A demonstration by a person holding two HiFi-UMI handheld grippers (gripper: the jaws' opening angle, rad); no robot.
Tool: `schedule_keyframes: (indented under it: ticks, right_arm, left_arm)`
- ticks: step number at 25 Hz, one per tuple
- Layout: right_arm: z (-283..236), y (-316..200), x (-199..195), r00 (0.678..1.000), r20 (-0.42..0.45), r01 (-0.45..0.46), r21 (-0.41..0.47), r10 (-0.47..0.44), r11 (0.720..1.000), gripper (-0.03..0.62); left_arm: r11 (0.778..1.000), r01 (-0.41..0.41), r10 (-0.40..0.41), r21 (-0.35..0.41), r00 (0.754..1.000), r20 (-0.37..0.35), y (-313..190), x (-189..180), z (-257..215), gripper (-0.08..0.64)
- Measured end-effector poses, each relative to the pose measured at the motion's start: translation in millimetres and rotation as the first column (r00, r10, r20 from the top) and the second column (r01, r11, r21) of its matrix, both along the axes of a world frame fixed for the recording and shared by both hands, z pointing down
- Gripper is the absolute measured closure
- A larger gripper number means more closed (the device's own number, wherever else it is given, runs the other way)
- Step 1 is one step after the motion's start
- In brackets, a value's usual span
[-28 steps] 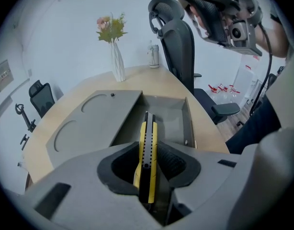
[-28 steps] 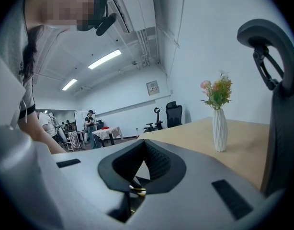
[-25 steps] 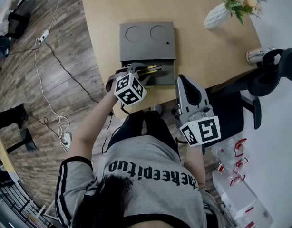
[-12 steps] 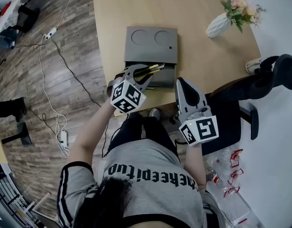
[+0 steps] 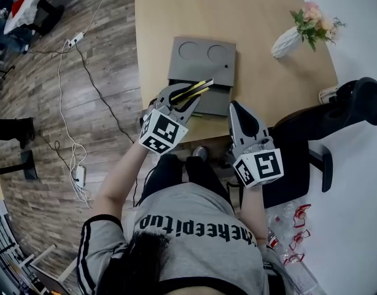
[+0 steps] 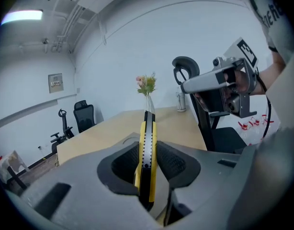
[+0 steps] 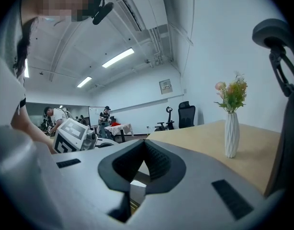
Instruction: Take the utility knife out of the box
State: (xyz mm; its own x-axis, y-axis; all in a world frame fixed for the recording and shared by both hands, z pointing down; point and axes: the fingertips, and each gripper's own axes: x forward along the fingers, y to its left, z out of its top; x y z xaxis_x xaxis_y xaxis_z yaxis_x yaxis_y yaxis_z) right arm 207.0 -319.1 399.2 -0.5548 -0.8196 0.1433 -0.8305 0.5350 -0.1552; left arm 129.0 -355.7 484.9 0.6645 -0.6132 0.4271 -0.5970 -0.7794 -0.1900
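Note:
A grey box [image 5: 201,57] with two round recesses lies on the wooden table [image 5: 262,85]; its dark front compartment [image 5: 216,101] faces me. My left gripper [image 5: 187,97] hangs above that compartment, shut on a yellow and black utility knife [image 5: 196,89]. In the left gripper view the knife [image 6: 147,128] stands edge-up between the pads, its tip pointing away from the left gripper [image 6: 147,150]. My right gripper [image 5: 239,110] hovers at the table's near edge, right of the box, shut with nothing in it. In the right gripper view its pads [image 7: 154,159] meet at the tip.
A white vase of flowers [image 5: 288,39] stands on the table at the far right, a pale cup [image 5: 328,93] near the right edge. A black office chair [image 5: 336,112] sits right of my right gripper. Cables [image 5: 72,103] trail over the wooden floor at the left.
My left gripper has risen with the knife, lifting it above the box's front compartment, and has tilted. The right gripper has stayed in place.

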Motion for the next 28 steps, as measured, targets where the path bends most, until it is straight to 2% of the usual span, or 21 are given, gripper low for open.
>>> schedule_keyframes:
  ticks: [3, 7, 13, 28]
  right_arm:
    - [-2.0, -0.5, -8.2, 1.0, -0.005, 0.001, 0.006, -0.001, 1.0, 0.586]
    - [-3.2, 0.0, -21.3, 1.0, -0.004, -0.007, 0.009, 0.007, 1.0, 0.586]
    - [-10.4, 5.2, -45.2, 0.999, -0.021, -0.043, 0.024, 0.043, 0.999, 0.586]
    - [-35.6, 41.0, -91.6, 0.984, -0.043, -0.171, 0.083, 0.175, 0.982, 0.586]
  left_arm:
    - [1.0, 0.021, -0.02, 0.021, 0.998, -0.056, 1.9, -8.6, -17.2, 0.433]
    - [0.998, 0.012, -0.004, 0.059, 0.992, -0.128, 5.5, -16.9, -43.8, 0.433]
    - [0.998, 0.008, 0.01, 0.07, 0.969, -0.247, 14.4, -41.2, -72.6, 0.433]
    - [0.991, -0.041, 0.088, 0.124, 0.911, -0.403, 50.2, -100.9, -120.1, 0.433]
